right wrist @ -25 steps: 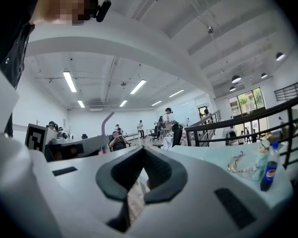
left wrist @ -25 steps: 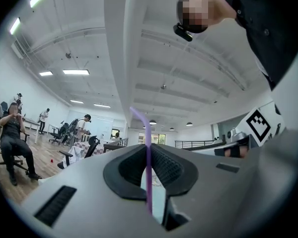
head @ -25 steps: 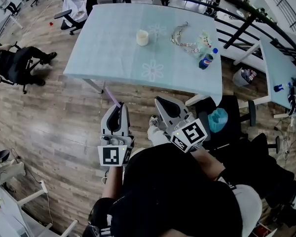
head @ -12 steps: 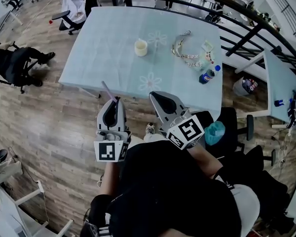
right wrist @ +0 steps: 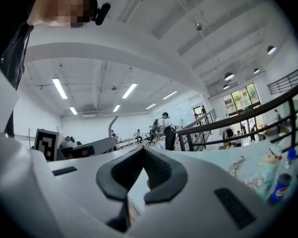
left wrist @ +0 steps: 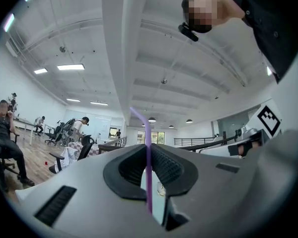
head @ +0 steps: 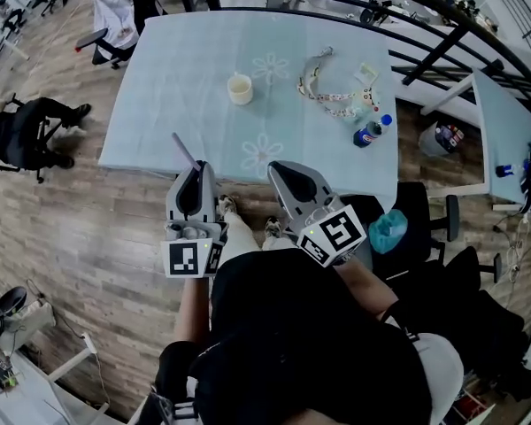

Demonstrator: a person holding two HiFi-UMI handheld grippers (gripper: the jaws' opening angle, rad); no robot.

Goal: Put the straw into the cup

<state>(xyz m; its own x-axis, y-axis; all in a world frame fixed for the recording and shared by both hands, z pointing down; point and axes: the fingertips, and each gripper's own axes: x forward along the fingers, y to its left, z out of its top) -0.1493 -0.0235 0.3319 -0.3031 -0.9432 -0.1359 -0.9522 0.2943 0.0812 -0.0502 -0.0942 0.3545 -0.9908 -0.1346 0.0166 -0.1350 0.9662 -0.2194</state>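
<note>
Ahead, a pale blue table (head: 177,78) is seen, and the cup (head: 240,88) is stood on it, well apart from both grippers. The straw (head: 185,151) is pinched in the left gripper (head: 197,171) and sticks out past the tips. The right gripper (head: 279,171) is closed on nothing. The light cup could be knocked over if its rim is poked. The thin straw could be bent, or slid in the jaws, if it is pushed too hard.

At lower centre, the left gripper (left wrist: 147,147) pinches a purple straw (left wrist: 148,182) between its jaws. The straw stands upright, its tip bent toward the upper left.
</note>
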